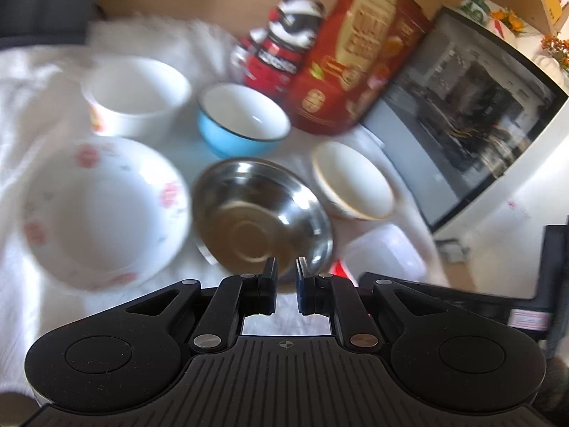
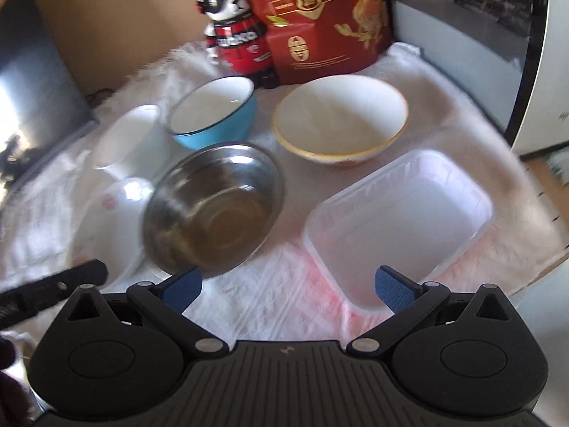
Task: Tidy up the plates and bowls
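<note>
A steel bowl [image 1: 261,215] [image 2: 213,210] is tilted, its near rim held between my left gripper's [image 1: 286,267] nearly closed fingers. Around it on the white cloth stand a white plate-bowl with red marks [image 1: 103,210] [image 2: 117,206], a white cup-bowl [image 1: 137,94] [image 2: 131,138], a blue bowl [image 1: 242,119] [image 2: 215,110], and a yellow-rimmed white bowl [image 1: 354,179] [image 2: 339,119]. A clear plastic tray [image 2: 398,220] [image 1: 386,252] lies at the right. My right gripper [image 2: 288,290] is open and empty, just short of the tray and steel bowl.
A red egg box [image 1: 359,57] [image 2: 320,14] and a panda figure [image 1: 281,42] [image 2: 234,35] stand behind the bowls. A black-fronted oven [image 1: 466,114] [image 2: 473,28] stands at the right. The table edge [image 2: 533,270] runs right of the tray.
</note>
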`<state>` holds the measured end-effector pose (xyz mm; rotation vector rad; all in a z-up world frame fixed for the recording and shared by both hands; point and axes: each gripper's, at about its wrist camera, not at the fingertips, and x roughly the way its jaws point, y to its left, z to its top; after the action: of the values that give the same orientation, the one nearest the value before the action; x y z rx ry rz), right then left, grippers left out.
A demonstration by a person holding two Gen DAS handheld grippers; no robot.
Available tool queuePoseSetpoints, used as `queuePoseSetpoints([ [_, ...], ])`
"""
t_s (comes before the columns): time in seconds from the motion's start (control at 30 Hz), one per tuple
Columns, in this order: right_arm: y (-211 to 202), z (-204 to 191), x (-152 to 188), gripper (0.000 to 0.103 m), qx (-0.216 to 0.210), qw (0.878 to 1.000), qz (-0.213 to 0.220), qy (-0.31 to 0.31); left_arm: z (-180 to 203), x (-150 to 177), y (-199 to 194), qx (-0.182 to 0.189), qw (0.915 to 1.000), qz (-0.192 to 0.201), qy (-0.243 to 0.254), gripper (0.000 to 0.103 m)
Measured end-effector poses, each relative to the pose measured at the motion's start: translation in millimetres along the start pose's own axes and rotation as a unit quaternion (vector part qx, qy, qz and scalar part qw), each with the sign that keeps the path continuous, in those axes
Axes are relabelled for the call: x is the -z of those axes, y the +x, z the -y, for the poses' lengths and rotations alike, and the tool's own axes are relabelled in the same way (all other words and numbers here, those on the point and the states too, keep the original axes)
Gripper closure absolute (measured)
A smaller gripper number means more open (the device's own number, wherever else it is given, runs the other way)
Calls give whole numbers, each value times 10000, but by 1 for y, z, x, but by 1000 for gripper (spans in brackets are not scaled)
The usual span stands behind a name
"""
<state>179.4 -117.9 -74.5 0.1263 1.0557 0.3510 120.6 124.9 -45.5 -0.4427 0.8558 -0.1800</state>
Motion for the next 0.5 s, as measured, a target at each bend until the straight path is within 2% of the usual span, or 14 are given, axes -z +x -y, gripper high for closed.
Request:
queuePoseSetpoints([
  [0.13,7,-5,-14,0,813,9966,61,-112,13,-20,23,211,9966,-277,750,91],
  [0.2,6,6,-18,0,961,9952,64,165,22,-24,37,458,9930,-413,1012,91],
  [0.3,8,37,-19,0,969,9924,-173,738,43,-34,62,971,9855,-699,1201,91],
  [0.33,8,48,-18,0,1012,9910,-180,856,49,-37,69,1020,9844,-737,1229,91],
  [0.43,9,71,-15,0,1236,9894,-83,752,71,-42,95,969,9826,-751,1397,91],
  [0.5,11,85,-11,0,1137,9925,74,434,83,-44,110,716,9837,-783,1449,91],
])
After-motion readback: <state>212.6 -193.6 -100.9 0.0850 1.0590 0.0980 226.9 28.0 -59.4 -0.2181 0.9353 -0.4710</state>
